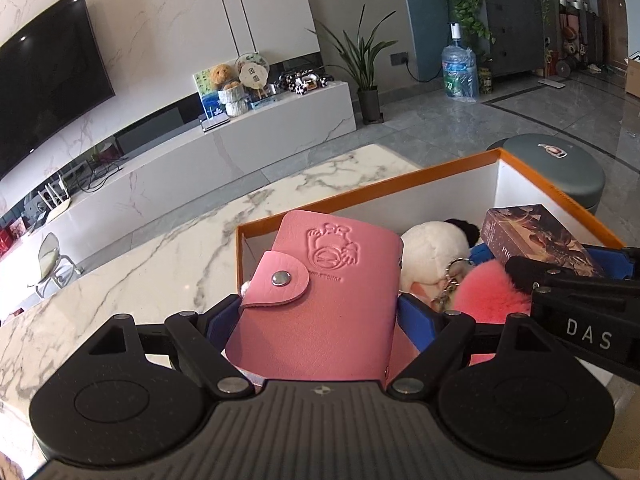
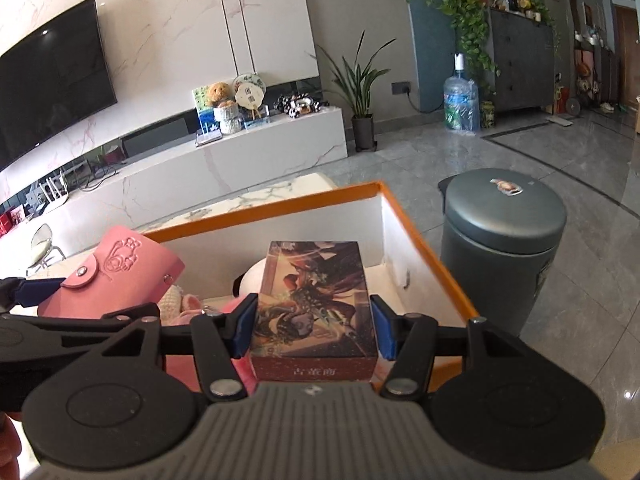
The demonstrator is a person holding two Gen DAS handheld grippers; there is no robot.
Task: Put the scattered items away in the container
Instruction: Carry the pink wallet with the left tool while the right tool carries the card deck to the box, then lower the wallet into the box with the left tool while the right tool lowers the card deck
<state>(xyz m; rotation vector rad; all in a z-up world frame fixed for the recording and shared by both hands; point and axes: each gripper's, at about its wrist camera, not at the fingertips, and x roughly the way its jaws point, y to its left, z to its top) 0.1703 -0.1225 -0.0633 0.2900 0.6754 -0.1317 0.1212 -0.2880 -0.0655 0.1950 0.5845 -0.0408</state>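
Box (image 1: 360, 196), orange-rimmed, sits on marble table (image 1: 120, 280). Left gripper (image 1: 320, 312) clamps pink wallet (image 1: 320, 280) over box's near-left corner. Right gripper (image 2: 314, 328) clamps illustrated card pack (image 2: 314, 304) above box interior. Inside lie white plush (image 1: 428, 252) and pink pompom (image 1: 496, 292). Grey bin (image 2: 500, 248) stands beside table.

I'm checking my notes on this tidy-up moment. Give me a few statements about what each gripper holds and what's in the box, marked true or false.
1. The left gripper holds a pink card holder. True.
2. The right gripper is empty. False: it grips an illustrated card box.
3. The orange-rimmed box is empty. False: a white plush and a pink pom-pom lie inside.
4. A grey bin stands beside the box. True.
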